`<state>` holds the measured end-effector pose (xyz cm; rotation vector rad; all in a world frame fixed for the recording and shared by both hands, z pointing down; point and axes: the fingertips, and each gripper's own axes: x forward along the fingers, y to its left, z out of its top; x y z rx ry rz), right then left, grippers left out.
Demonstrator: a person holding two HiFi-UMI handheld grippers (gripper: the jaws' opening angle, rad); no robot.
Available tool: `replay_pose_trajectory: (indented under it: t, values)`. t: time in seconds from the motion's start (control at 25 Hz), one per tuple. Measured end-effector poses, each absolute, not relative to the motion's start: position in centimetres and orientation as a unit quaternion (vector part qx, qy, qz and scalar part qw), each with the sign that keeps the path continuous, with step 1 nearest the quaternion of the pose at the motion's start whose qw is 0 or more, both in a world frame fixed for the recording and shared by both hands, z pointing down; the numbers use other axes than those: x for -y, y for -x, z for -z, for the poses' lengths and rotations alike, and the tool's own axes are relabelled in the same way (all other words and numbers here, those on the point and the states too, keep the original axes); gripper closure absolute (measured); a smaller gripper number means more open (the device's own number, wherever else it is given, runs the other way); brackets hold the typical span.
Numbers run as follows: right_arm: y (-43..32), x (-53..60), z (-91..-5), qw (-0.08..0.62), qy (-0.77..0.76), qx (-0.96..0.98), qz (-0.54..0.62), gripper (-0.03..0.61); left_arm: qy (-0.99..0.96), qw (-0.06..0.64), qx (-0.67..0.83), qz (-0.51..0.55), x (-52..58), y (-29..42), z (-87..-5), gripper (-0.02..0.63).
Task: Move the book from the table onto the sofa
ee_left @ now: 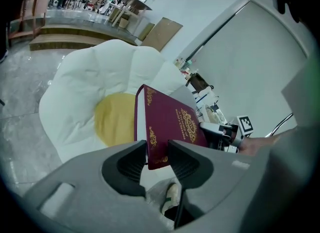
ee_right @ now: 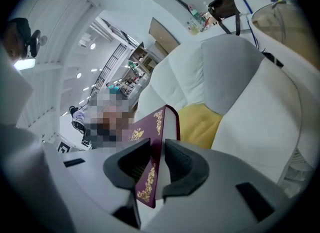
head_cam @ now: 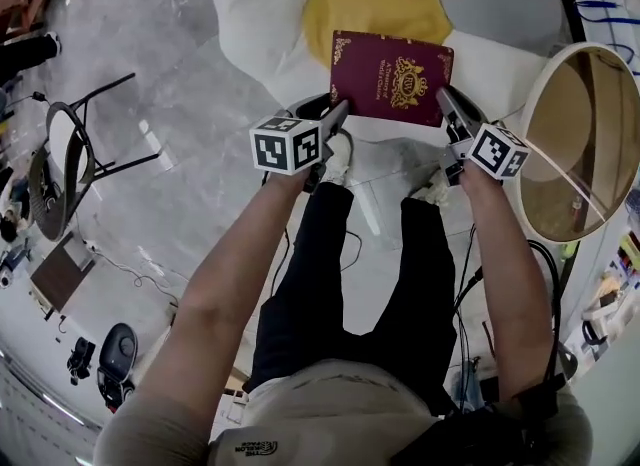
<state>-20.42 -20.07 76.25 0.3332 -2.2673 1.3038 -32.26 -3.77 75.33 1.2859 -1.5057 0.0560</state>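
Two grips on one maroon, gilt-stamped hardback book (head_cam: pixel 392 76): grey left gripper (head_cam: pixel 338 114) and grey right gripper (head_cam: pixel 446 101) each pinch a near corner, seemingly for balance, above the white-and-yellow padded sofa (head_cam: pixel 255 14)

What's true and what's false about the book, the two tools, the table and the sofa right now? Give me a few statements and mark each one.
1. The left tool and the right tool both grip the book. True.
2. A round table stands beside the sofa. True.
3. The book lies on the round table. False: it is held in the air by the sofa.
4. The book's cover is blue. False: it is dark red with gold print.
5. The sofa is white all over. False: its middle is yellow.
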Motion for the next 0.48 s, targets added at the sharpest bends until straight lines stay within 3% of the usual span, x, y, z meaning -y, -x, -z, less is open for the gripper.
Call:
replay_pose_trajectory:
  t: [0.48]
  values:
    - [24.8, 18.0, -88.8, 0.308, -0.101, 0.829, -0.456, 0.480, -0.520, 0.564, 0.641, -0.015, 1.7, 36.3, -88.2, 0.476]
